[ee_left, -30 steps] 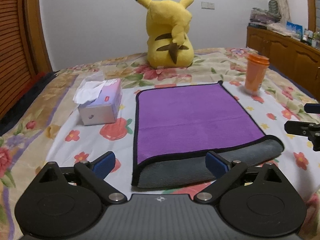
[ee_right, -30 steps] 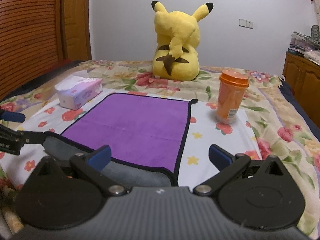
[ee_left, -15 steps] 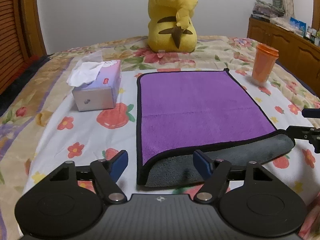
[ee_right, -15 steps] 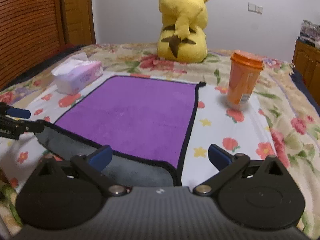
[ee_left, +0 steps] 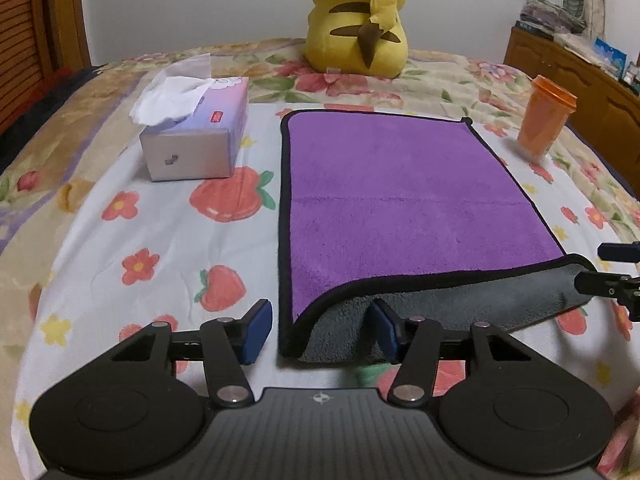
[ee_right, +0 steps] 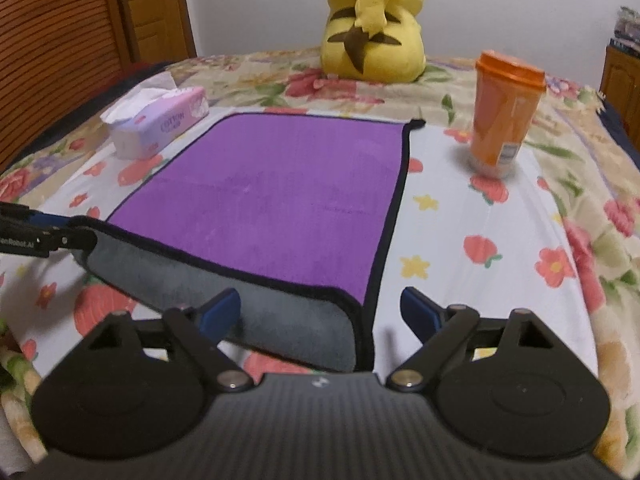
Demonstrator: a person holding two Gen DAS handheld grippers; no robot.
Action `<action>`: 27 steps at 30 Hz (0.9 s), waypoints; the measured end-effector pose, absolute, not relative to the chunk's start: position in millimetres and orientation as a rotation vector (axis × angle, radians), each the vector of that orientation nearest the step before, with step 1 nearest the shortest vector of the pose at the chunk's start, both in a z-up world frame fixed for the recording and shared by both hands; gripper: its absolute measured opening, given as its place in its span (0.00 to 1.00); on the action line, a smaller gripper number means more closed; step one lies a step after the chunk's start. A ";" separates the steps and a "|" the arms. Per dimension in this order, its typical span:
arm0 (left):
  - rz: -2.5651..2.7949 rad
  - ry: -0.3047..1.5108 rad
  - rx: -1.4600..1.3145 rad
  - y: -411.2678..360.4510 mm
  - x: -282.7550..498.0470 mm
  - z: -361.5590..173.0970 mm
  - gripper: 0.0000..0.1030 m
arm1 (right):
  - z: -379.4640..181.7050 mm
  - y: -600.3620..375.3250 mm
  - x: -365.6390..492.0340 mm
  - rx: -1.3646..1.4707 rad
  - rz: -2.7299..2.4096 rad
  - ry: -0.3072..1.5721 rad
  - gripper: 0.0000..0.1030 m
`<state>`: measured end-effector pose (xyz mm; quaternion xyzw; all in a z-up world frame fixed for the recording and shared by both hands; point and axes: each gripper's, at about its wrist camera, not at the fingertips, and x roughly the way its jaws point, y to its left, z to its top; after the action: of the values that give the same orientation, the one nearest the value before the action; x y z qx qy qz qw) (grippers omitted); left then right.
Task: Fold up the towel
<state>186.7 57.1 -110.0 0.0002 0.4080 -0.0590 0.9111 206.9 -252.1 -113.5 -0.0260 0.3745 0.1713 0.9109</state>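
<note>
A purple towel [ee_left: 400, 196] with a black hem and grey underside lies flat on the bed; its near edge curls up and shows the grey side [ee_left: 440, 304]. My left gripper [ee_left: 320, 330] is open, its blue pads straddling the towel's near left corner. My right gripper [ee_right: 320, 312] is open around the near right corner of the towel [ee_right: 280, 200]. Each gripper's fingers also show at the edge of the other's view, at the far end of the curled edge.
A tissue box [ee_left: 196, 140] stands left of the towel, an orange lidded cup [ee_left: 544, 120] to its right, a yellow plush toy [ee_left: 360, 20] behind it. A wooden cabinet [ee_left: 580, 80] runs along the right wall.
Both grippers have moved forward and down to the towel's near corners. The left jaws have narrowed around the corner. The towel's near edge stays curled.
</note>
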 end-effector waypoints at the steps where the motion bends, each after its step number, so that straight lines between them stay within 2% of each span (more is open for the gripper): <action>1: -0.123 0.842 -0.001 57.1 186.5 -109.8 0.55 | -114.2 -251.8 207.1 -0.050 0.357 0.782 0.81; 6: -0.125 0.862 -0.002 55.1 187.0 -113.5 0.48 | -119.0 -252.5 208.6 -0.037 0.364 0.820 0.78; 10: -0.122 0.870 0.003 54.8 187.1 -115.5 0.48 | -120.6 -253.6 209.2 -0.021 0.372 0.839 0.72; 18: -0.126 0.878 0.013 53.9 187.3 -117.3 0.42 | -120.9 -255.9 211.6 -0.009 0.373 0.846 0.52; 23: -0.122 0.876 0.025 52.2 186.8 -116.8 0.36 | -121.4 -260.0 213.9 -0.007 0.367 0.846 0.29; 27: -0.120 0.872 0.029 52.4 186.6 -115.8 0.28 | -122.8 -261.0 215.4 -0.012 0.369 0.851 0.23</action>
<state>186.6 52.4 -115.8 0.0138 0.4219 -0.0579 0.9047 215.4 -261.0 -122.8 -0.0057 0.4104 0.1778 0.8944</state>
